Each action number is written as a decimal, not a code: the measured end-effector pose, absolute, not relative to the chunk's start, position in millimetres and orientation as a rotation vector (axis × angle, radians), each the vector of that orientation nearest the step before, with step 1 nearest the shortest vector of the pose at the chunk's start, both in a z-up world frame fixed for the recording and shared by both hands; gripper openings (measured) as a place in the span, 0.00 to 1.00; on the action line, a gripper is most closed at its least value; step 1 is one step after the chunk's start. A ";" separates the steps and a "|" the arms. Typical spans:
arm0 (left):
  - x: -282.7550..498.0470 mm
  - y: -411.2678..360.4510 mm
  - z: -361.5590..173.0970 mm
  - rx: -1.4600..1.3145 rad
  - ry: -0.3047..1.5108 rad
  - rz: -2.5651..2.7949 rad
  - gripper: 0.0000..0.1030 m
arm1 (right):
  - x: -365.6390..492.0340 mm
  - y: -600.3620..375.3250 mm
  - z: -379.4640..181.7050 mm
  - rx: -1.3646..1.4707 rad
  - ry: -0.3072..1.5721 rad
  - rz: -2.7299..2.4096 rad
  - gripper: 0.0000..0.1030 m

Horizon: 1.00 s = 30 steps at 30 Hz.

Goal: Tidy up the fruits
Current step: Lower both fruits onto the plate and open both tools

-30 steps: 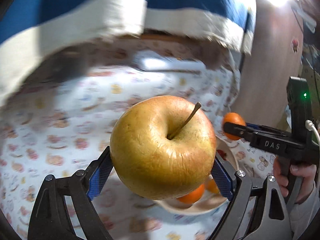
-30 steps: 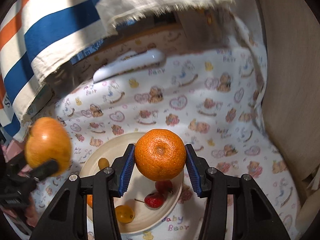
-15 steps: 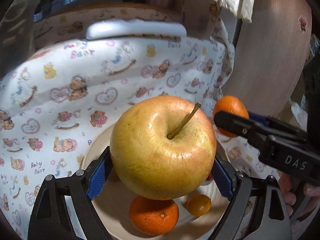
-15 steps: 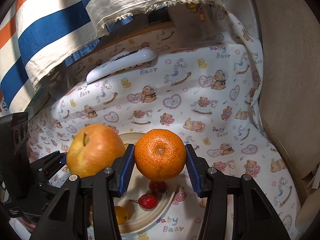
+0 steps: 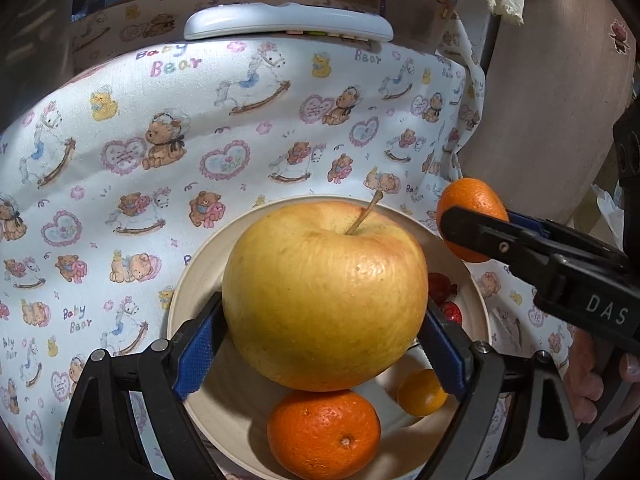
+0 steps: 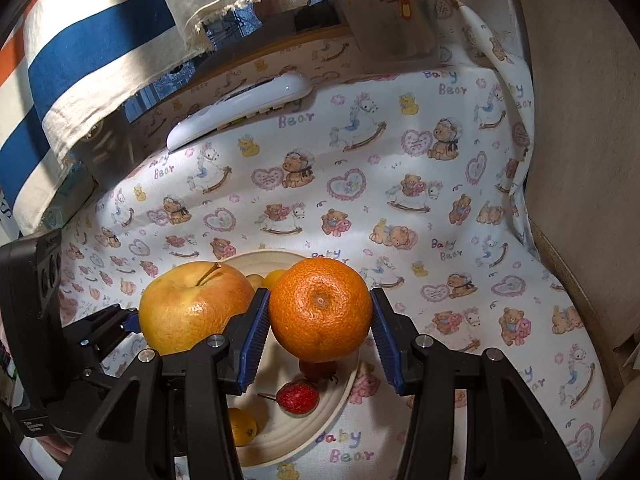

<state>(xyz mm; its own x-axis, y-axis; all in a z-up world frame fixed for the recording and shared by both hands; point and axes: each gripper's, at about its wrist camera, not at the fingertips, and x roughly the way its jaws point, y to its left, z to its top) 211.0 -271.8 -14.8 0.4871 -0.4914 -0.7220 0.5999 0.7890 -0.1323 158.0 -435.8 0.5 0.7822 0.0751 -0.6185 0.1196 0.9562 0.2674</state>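
Note:
My left gripper (image 5: 320, 338) is shut on a big yellow apple (image 5: 324, 294), stem up, held above a cream plate (image 5: 188, 288). On the plate lie an orange (image 5: 324, 434), a small yellow fruit (image 5: 420, 392) and red strawberries (image 5: 450, 312). My right gripper (image 6: 320, 332) is shut on an orange tangerine (image 6: 320, 308), held over the right part of the plate (image 6: 320, 428). From the right wrist view the apple (image 6: 188, 308) hangs just left of the tangerine, with a strawberry (image 6: 298, 396) and a yellow fruit (image 6: 242, 426) on the plate beneath. The tangerine (image 5: 470, 208) also shows at the right of the left wrist view.
A teddy-bear print cloth (image 6: 400, 200) covers the table. A white remote control (image 5: 288, 26) lies at the far edge. A blue, white and orange striped cloth (image 6: 80, 60) hangs at the back left. A wooden chair back (image 5: 552, 100) stands to the right. A person's hand (image 5: 592, 376) grips the right tool.
My left gripper has carried the apple forward and down until it hangs over the plate, close beside the tangerine. The right gripper has hardly moved.

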 end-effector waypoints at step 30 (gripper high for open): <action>155.4 -183.5 38.1 0.075 0.376 -0.499 0.99 | 157.9 -428.6 -1.0 0.278 0.656 -0.040 0.68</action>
<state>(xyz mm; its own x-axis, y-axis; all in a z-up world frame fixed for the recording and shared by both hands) 155.4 -183.5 38.1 0.8113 -0.4529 -0.3698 0.4801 0.8770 -0.0207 157.9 -428.6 -1.0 0.7929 0.0503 -0.6072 0.1242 0.9623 0.2419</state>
